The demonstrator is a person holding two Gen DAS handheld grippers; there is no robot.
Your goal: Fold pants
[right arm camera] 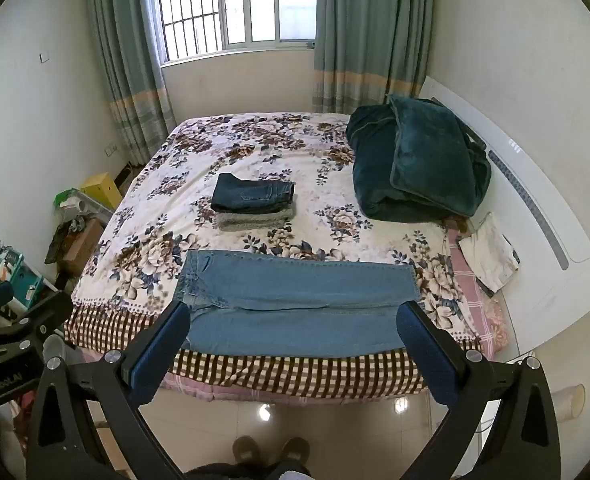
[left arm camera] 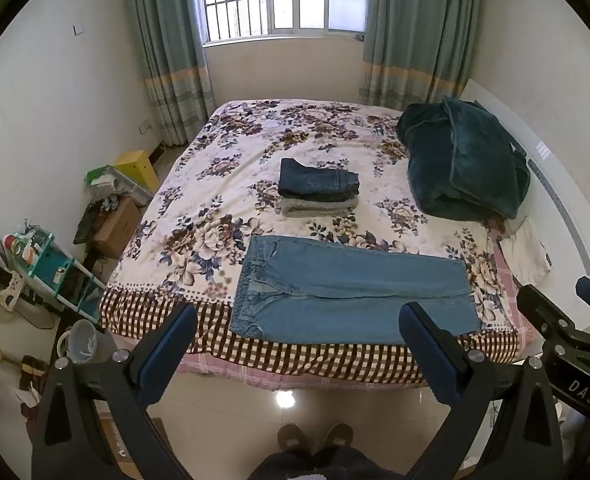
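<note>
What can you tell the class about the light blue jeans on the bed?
The light blue jeans look like faded denim and lie flat near the front edge of the bed. They are folded lengthwise, one leg over the other, waistband to the left and hems to the right. Only the floral cover touches them; both open grippers are held short of them.

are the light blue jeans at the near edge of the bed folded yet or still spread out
Spread out. The jeans lie flat at full length on the bed, both legs side by side, waistband left. Both grippers are open and hold nothing.
</note>
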